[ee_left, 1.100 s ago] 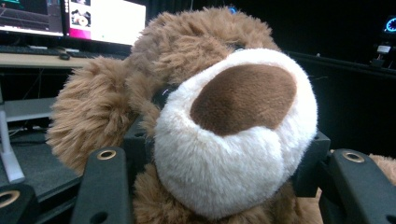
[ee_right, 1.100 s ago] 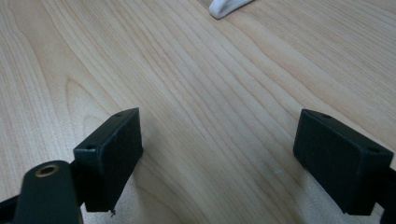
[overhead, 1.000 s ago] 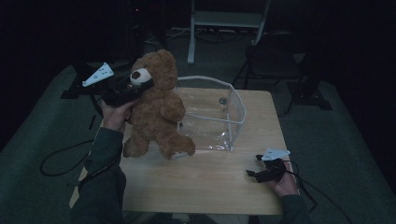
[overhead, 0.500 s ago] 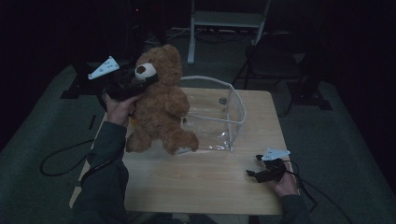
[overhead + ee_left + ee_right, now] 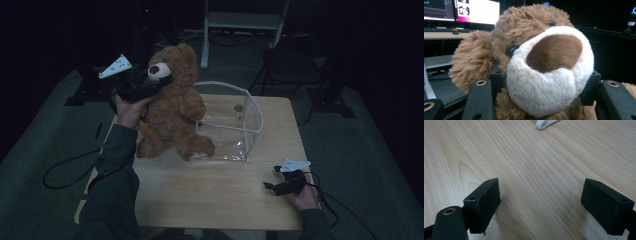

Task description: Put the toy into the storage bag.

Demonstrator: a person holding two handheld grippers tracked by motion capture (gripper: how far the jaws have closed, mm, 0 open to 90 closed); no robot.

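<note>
The left tool [image 5: 150, 86] pinches the bear [image 5: 172, 110] by its muzzle, left of centre in the high view. In the left gripper view the white snout [image 5: 549, 72] bulges between the two black jaws, which press in on either side of it. A grip that high lets the soft body hang below, so the bear stands nearly upright, its feet at or just above the desk [image 5: 210, 195]; I cannot tell whether they touch.

The bear is just left of the clear bin [image 5: 240, 122], which stands open-topped at the middle of the frame. Held by the head and close to the bin's rim, the bear looks ready to be lifted over the wall and lowered in.

The right tool [image 5: 280, 184] rests low at the lower right, well apart from both. Its jaws are spread wide over bare wood in the right gripper view, holding nothing, likely parked out of the way.
</note>
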